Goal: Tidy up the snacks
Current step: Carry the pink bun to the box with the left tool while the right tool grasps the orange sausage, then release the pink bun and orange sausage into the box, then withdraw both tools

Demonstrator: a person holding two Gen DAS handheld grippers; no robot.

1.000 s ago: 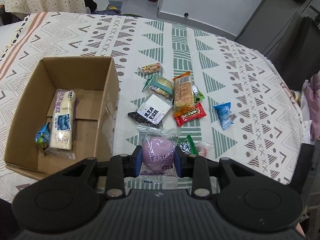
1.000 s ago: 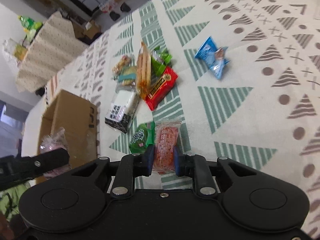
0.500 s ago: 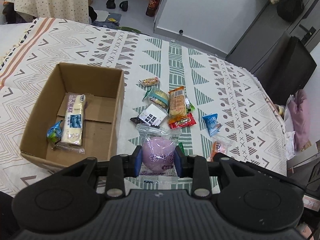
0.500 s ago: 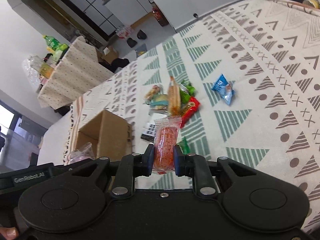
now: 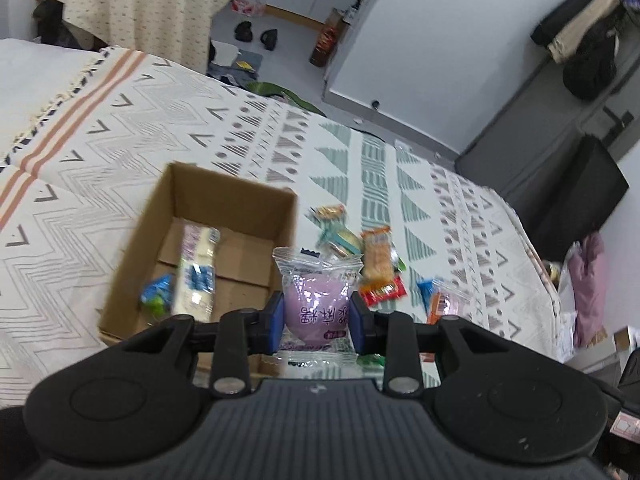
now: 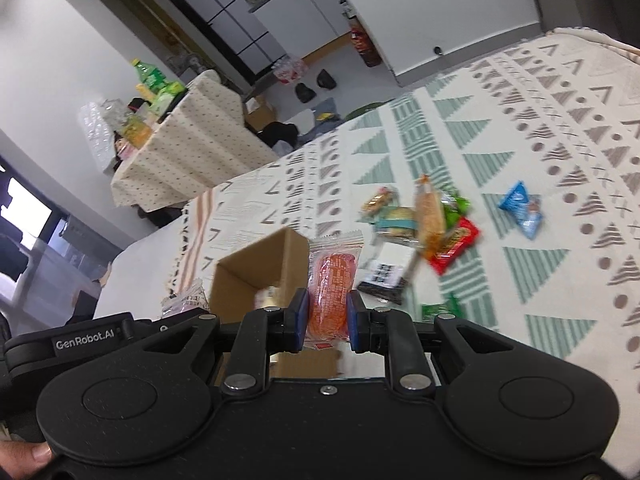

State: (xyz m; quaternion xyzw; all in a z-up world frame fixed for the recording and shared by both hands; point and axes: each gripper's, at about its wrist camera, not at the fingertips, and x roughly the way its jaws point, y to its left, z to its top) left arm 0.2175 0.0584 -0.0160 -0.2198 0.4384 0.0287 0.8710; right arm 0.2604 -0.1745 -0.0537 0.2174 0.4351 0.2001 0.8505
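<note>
1. holding a purple snack packet (image 5: pixel 316 300), your left claw (image 5: pixel 316 316) is clamped on its sides, raised above the patterned counter (image 5: pixel 120 152), near the right wall of the cardboard box (image 5: pixel 224 196).
2. your right claw (image 6: pixel 327 316) is clamped on an orange snack packet (image 6: pixel 332 288), held upright in front of that box (image 6: pixel 256 264).
3. inside the box lie a long white packet (image 5: pixel 198 272) and a small blue one (image 5: pixel 156 294).
4. a loose pile of snacks (image 6: pixel 424 224) lies on the cloth right of the box, with a blue packet (image 6: pixel 520 208) apart from it.
</note>
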